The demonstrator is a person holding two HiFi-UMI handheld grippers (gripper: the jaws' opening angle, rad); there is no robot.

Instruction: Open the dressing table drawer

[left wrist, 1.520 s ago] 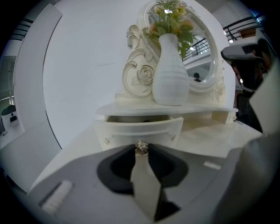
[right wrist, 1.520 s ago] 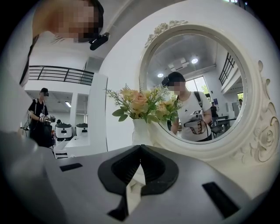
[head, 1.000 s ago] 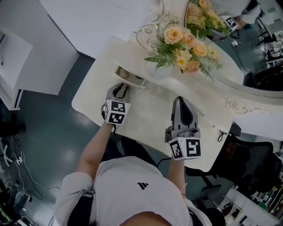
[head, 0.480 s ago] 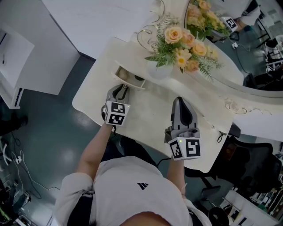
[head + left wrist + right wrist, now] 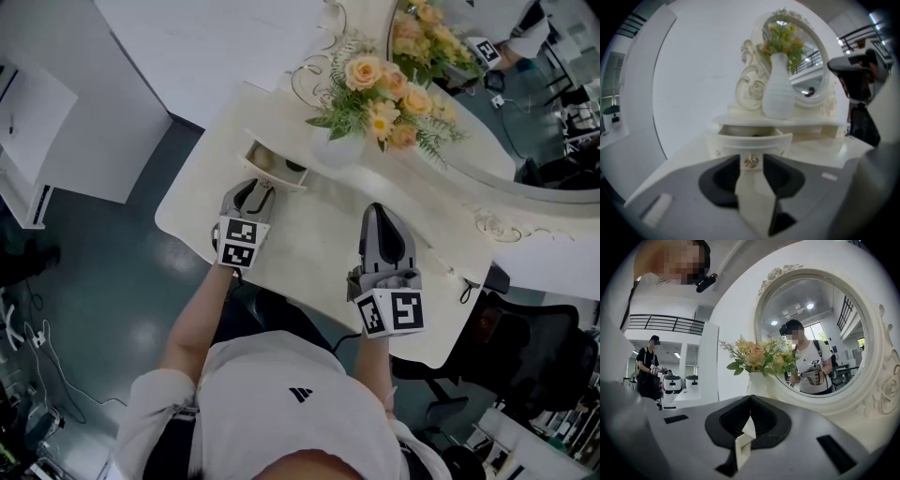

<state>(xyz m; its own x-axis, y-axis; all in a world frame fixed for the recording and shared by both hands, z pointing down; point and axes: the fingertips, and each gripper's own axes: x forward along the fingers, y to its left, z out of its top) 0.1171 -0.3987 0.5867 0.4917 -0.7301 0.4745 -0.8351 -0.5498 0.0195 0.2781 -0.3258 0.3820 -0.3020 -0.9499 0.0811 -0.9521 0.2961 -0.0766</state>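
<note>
The small cream drawer (image 5: pixel 276 169) of the dressing table (image 5: pixel 309 246) stands pulled out under the shelf, its inside showing. In the left gripper view its front (image 5: pixel 736 143) faces me, with a gold knob (image 5: pixel 751 161) in the middle. My left gripper (image 5: pixel 751 162) has the knob between its jaws. The jaws are opening, and a small gap shows on each side of the knob. In the head view the left gripper (image 5: pixel 260 194) sits just in front of the drawer. My right gripper (image 5: pixel 379 214) hovers over the tabletop, shut and empty, with its tips meeting (image 5: pixel 750 397).
A white vase (image 5: pixel 778 92) of peach flowers (image 5: pixel 380 94) stands on the shelf right above the drawer. An oval mirror (image 5: pixel 811 333) in an ornate frame rises behind it. The table's front edge (image 5: pixel 281 292) is close to my body, and a dark chair (image 5: pixel 525 347) stands at the right.
The left gripper has edged very slightly back from the drawer. The drawer and the right gripper have kept their places.
</note>
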